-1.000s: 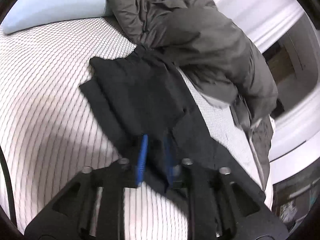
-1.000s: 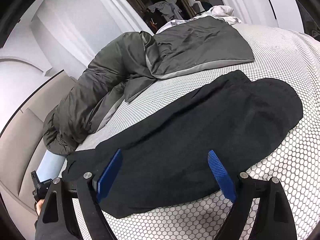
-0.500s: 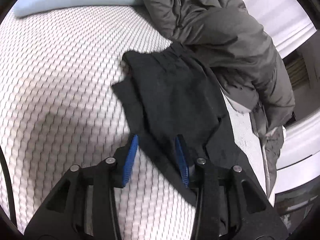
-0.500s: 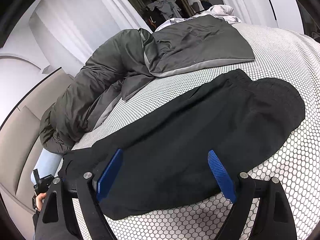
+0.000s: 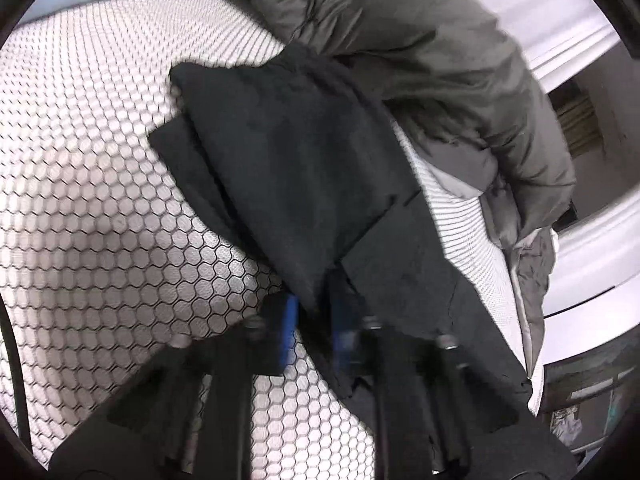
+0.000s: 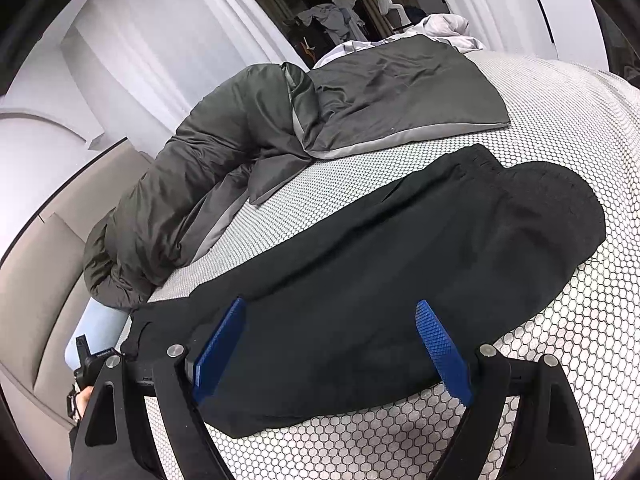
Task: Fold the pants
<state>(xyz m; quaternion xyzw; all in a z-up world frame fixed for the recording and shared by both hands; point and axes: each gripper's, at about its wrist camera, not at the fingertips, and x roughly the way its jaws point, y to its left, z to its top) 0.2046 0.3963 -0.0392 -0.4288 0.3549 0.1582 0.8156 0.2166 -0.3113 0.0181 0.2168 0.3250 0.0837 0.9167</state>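
Black pants [image 6: 400,264] lie stretched across a bed with a white hexagon-patterned cover [image 6: 560,128]. In the left wrist view the leg end of the pants [image 5: 288,152] is lifted off the bed and doubled over the rest. My left gripper [image 5: 314,330] has its blue pads close together on the edge of that lifted cloth. My right gripper [image 6: 332,344] is wide open and empty, with its blue pads just above the near edge of the pants.
A rumpled dark grey duvet [image 6: 224,176] lies along the far side of the bed, close to the pants; it also shows in the left wrist view [image 5: 420,40]. A pale blue pillow [image 6: 96,328] sits at the head end. White curtains hang behind.
My left gripper opened half a second ago, then closed again on the pants' edge and raised the leg end. The right gripper stayed open and hardly moved.
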